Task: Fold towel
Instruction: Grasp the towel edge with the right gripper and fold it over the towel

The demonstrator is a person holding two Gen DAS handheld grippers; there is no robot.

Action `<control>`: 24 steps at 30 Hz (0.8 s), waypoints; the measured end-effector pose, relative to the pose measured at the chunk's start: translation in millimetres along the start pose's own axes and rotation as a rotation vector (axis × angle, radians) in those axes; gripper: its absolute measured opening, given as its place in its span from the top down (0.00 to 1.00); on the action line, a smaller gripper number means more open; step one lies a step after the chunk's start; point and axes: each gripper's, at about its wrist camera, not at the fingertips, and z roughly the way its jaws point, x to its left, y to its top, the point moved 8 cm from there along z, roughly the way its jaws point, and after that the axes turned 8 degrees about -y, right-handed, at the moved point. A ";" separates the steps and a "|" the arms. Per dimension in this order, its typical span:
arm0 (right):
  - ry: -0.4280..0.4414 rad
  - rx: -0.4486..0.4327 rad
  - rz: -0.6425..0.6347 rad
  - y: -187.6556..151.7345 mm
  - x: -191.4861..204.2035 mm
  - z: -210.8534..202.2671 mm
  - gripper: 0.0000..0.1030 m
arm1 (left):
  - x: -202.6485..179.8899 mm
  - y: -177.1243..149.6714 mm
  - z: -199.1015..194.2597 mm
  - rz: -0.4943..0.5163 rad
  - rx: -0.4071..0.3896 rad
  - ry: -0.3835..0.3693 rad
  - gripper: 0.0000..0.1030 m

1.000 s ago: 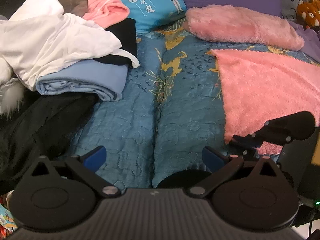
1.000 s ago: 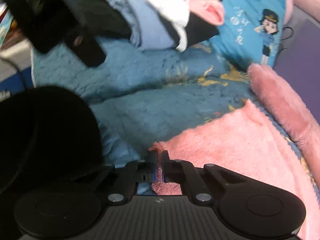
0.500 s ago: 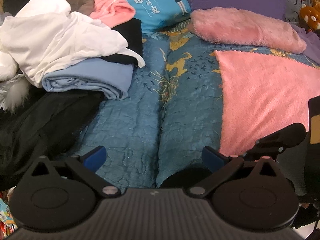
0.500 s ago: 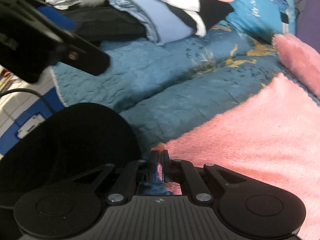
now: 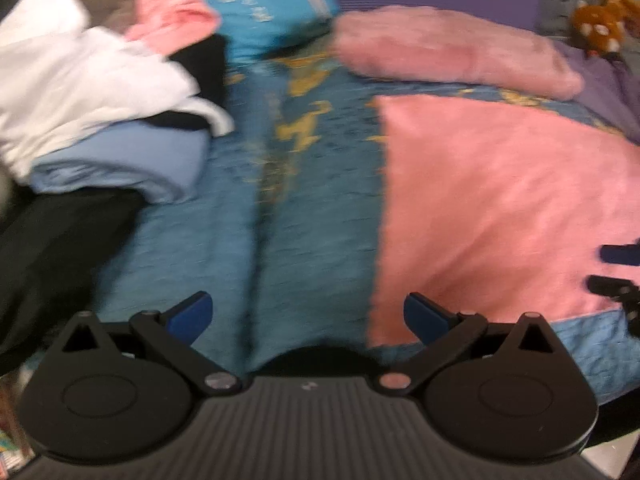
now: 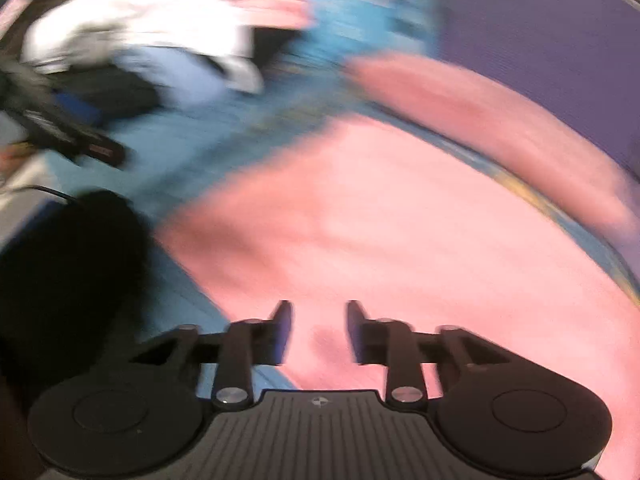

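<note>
Pink towel (image 6: 400, 220) flat | R tool (image 6: 318, 330) agape – above it | L tool (image 5: 307, 316) wide

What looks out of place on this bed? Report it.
The pink towel lies flat and unwrinkled on the blue quilt; nothing odd there. The untidy spot is the heap of clothes at the left, with a white garment slumped loosely over folded items. Both views are motion-blurred, so finer detail cannot be judged.
</note>
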 end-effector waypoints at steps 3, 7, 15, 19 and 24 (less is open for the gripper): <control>-0.144 0.092 0.081 -52.7 -65.2 -21.3 0.67 | -31.8 7.7 13.7 0.012 0.015 -0.051 0.00; -0.291 0.165 0.318 -112.9 -143.2 -64.6 0.64 | -78.8 12.4 38.5 0.028 0.062 -0.107 0.00; -0.390 0.189 0.707 -201.4 -232.4 -106.7 0.63 | -145.9 12.8 58.9 0.147 0.100 -0.115 0.00; -0.317 0.246 0.787 -216.7 -233.1 -86.4 0.62 | -150.9 12.8 55.9 0.181 0.096 -0.099 0.00; -0.332 0.277 0.788 -215.3 -228.9 -71.9 0.80 | -141.6 12.2 56.4 0.174 0.105 -0.081 0.00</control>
